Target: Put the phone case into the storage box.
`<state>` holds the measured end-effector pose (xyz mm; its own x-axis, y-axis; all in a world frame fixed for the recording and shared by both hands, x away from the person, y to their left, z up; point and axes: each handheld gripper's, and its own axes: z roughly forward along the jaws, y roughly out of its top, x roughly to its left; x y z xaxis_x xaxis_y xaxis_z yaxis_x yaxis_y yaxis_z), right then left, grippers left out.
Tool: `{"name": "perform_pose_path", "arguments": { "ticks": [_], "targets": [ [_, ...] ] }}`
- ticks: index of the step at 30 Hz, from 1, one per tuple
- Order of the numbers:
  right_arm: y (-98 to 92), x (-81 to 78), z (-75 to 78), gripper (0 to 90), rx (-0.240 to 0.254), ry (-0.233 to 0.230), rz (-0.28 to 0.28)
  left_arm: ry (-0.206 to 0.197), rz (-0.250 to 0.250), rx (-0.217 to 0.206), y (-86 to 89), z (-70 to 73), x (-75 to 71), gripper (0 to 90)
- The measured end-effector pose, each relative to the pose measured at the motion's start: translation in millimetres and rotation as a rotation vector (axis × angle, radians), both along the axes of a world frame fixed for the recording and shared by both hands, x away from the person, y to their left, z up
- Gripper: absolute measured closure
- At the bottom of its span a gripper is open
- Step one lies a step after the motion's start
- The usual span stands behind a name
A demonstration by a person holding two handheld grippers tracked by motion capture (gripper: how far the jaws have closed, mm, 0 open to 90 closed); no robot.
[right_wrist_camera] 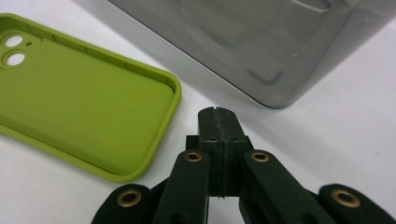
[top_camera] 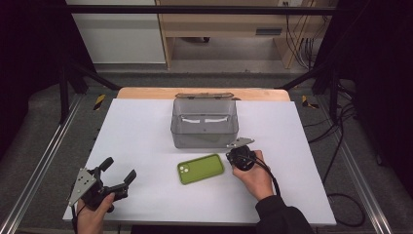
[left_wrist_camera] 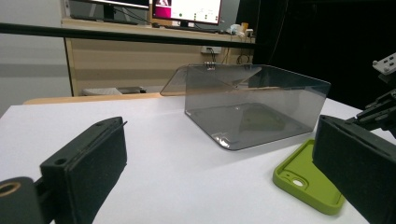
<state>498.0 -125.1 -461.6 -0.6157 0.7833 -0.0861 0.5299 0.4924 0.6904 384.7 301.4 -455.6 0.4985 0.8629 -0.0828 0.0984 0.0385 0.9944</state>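
The right gripper [top_camera: 239,157] has its jaws pressed flat together with nothing between them; in the right gripper view [right_wrist_camera: 218,122] the two black pads meet along one seam above bare table. It points down just off the right end of the green phone case [top_camera: 200,168], not touching it. The left gripper [top_camera: 117,171] stands with its jaws wide apart and empty, well away from the case on its left side, so the right hand is by far the nearer one.

The case lies open side up on the white table [top_camera: 146,131], just in front of the clear grey box [top_camera: 204,124]. Its long axis runs roughly across the table, camera cut-outs at the end away from the right gripper. In my judgement, a grab calls for the right jaws to open first, then straddle the near rim.
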Motion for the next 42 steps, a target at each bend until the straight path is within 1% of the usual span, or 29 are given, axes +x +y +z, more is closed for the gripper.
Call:
{"name": "perform_pose_path", "arguments": {
  "ticks": [2,3,6,7,11,15,18,19,21,23,25,27,28,29,31,36,37,39,42],
  "targets": [
    [0.9,0.5,-0.4,90.0,0.007,0.001,-0.001,0.003,0.003,-0.001,-0.8,-0.5,0.4,3.0],
    [2.7,2.6,-2.0,90.0,0.032,0.016,0.001,0.007,0.002,0.003,-0.9,-0.9,0.8,3.0],
    [3.7,4.7,-4.5,90.0,0.029,0.021,-0.002,0.015,0.006,0.011,-0.6,-1.7,1.6,2.9],
    [4.4,5.9,-7.2,90.0,0.029,0.035,-0.004,0.015,0.005,0.007,-0.1,-1.6,1.3,2.9],
    [5.0,7.2,-10.3,90.0,0.022,0.053,-0.005,0.013,0.005,0.006,-0.6,-1.2,1.1,2.9],
    [5.8,8.6,-12.0,90.0,0.032,0.068,-0.007,0.012,0.004,0.013,-1.4,-1.0,0.9,2.9],
    [7.3,7.5,-12.8,90.0,0.042,0.077,0.003,0.011,0.004,0.016,-0.6,-0.7,0.7,2.9],
    [8.0,7.1,-12.9,90.0,0.04,0.078,0.005,0.011,0.004,0.016,-0.3,-0.8,0.8,2.9],
    [10.3,5.4,-13.4,90.0,0.057,0.089,0.008,0.012,0.005,0.01,-0.7,-0.9,1.3,2.9],
    [11.5,3.9,-13.3,90.0,0.059,0.092,0.011,0.012,0.005,0.01,-0.7,-1.0,1.6,2.9],
    [13.4,1.0,-13.0,90.0,0.062,0.097,0.016,0.01,0.013,0.017,0.0,-0.5,0.8,2.9],
    [15.6,-3.4,-12.1,90.0,0.081,0.108,0.027,0.012,0.007,0.013,0.0,-0.5,0.7,2.9],
    [17.9,-8.4,-11.0,90.0,0.097,0.11,0.028,0.012,0.007,0.013,0.1,-0.5,0.7,2.9],
    [17.9,-8.4,-11.0,90.0,0.097,0.11,0.028,0.011,0.007,0.012,0.3,-0.6,0.8,2.9],
    [21.0,-15.1,-10.9,90.0,0.116,0.107,0.045,0.013,0.009,0.012,1.0,-0.7,0.8,2.9],
    [30.1,-30.6,-13.2,90.0,0.128,0.117,0.077,0.014,0.009,0.01,1.5,-0.7,1.2,2.9],
    [33.2,-35.6,-13.3,90.0,0.139,0.118,0.091,0.011,0.007,0.015,1.7,-0.5,1.2,2.9],
    [34.8,-37.6,-13.6,90.0,0.148,0.12,0.096,0.001,0.007,0.012,2.5,0.5,0.7,2.9],
    [44.3,-44.9,-14.0,90.0,0.159,0.12,0.112,0.004,0.014,0.01,4.2,0.4,0.7,3.0]
  ]
}}
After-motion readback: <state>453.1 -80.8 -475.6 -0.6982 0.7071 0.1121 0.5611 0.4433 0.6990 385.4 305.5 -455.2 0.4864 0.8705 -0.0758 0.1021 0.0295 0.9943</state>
